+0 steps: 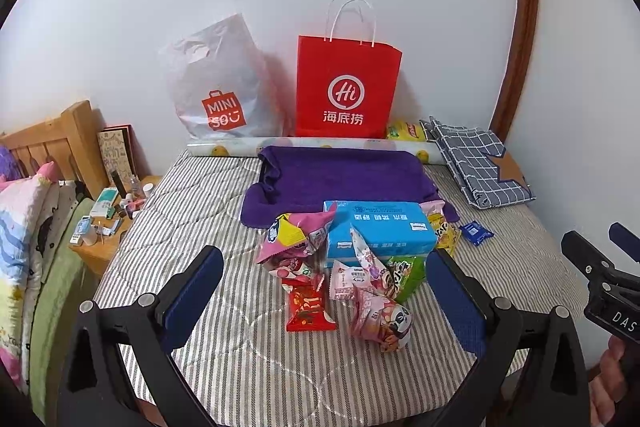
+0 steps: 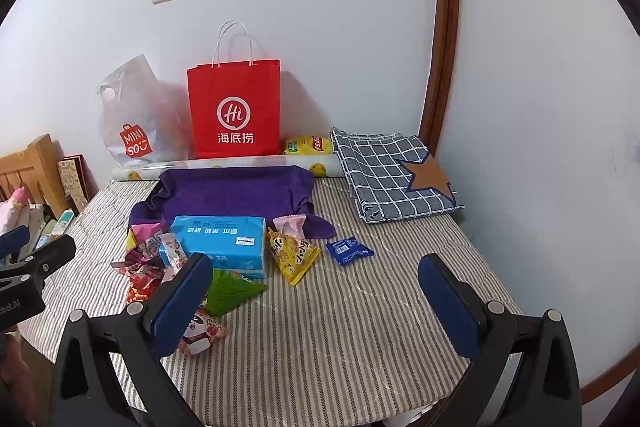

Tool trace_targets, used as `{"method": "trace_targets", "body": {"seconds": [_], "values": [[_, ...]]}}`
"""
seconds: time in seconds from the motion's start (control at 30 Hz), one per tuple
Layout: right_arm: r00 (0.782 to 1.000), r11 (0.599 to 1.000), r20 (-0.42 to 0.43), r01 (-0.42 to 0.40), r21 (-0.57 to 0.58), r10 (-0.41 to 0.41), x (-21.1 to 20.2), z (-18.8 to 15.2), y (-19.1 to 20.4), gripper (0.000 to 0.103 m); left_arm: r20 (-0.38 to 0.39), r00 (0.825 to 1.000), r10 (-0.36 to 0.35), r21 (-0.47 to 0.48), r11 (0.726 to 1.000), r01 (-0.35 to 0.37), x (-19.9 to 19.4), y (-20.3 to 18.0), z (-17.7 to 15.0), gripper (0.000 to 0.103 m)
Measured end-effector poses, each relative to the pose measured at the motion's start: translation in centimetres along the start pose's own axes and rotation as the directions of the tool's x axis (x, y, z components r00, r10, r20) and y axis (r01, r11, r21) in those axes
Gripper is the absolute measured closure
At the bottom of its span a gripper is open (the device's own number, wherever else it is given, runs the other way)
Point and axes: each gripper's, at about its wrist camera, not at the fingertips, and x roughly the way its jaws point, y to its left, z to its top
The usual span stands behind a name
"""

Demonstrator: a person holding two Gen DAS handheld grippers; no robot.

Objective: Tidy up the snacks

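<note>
Both grippers hang spread wide, holding nothing. Ahead of the left gripper (image 1: 324,291), the pink panda packet (image 1: 380,319) seemingly lies lengthwise toward it; right gripper (image 2: 316,291) idles.

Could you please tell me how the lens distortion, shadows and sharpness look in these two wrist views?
Left wrist view: strong fisheye bowing of the wooden door frame, black corners, soft shadow behind the red paper bag, a faint smudge on the wall above. Right wrist view: the same bowing, even light, no glare; the snack pile is reasonably sharp.
</note>
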Motion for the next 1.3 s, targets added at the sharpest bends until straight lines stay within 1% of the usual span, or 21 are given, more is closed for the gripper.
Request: {"method": "trace_targets", "body": {"seconds": [0.83,1.03,1.2,1.3], "values": [[1.000,1.000,0.007,0.000,-0.008,0.000,-0.2,0.1,0.5,0.000,0.018,1.000,0.000,0.014,1.000,0.000,-0.5,-0.4,0.2,0.003],[1.000,1.000,0.003,-0.012,-0.006,0.012,0.0,0.0,0.5,0.000,0.014,1.000,-0.004,0.016,1.000,0.004,-0.3,-0.3,0.1,0.003],[0.999,1.000,-0.027,-0.019,-0.005,0.019,1.4,-0.7,0.3,0.000,0.000,1.000,-0.001,0.010,1.000,0.001,0.6,0.3,-0.3,0.003],[0.998,1.000,-0.060,0.000,0.002,0.001,2.9,-1.2,-0.1,0.000,-0.023,1.000,0.009,0.004,1.000,-0.009,1.9,0.8,-0.6,0.003]]}}
